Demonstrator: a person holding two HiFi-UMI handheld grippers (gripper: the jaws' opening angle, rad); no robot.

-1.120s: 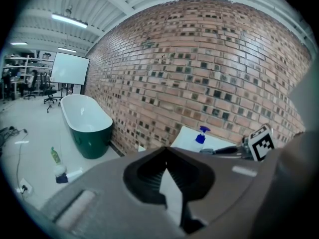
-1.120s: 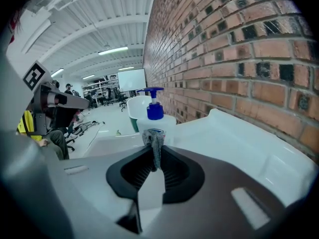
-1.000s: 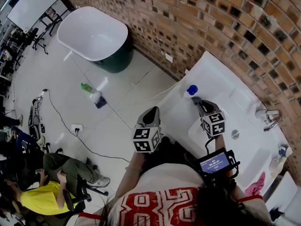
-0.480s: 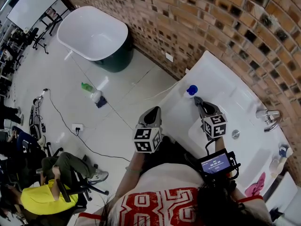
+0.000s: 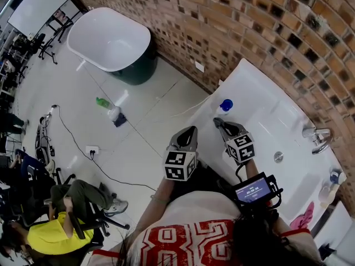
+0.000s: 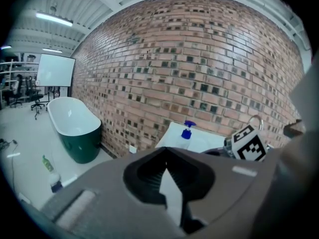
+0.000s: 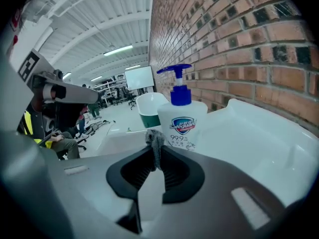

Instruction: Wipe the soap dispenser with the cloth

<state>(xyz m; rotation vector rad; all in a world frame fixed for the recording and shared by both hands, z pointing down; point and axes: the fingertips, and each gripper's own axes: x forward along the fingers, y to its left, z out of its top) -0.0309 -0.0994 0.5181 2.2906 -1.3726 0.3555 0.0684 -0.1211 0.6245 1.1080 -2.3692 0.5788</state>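
The soap dispenser (image 5: pixel 224 106), a white bottle with a blue pump, stands at the left end of the white sink counter (image 5: pixel 266 110). In the right gripper view the dispenser (image 7: pixel 182 118) rises just ahead of the jaws. My right gripper (image 5: pixel 220 124) is shut on a small grey cloth (image 7: pixel 155 142), a little short of the bottle, and I cannot tell if the cloth touches it. My left gripper (image 5: pixel 187 134) hovers off the counter's left edge, shut and empty. The left gripper view shows the dispenser (image 6: pixel 187 132) further off.
A chrome faucet (image 5: pixel 315 137) and a drain (image 5: pixel 278 157) lie to the right on the counter, against the brick wall (image 5: pixel 249 26). A white and green bathtub (image 5: pixel 111 40) stands on the floor at the left. Seated people (image 5: pixel 50 226) are at the lower left.
My right gripper has swung left and back from the dispenser, toward the counter's front edge. The left gripper has shifted slightly right.
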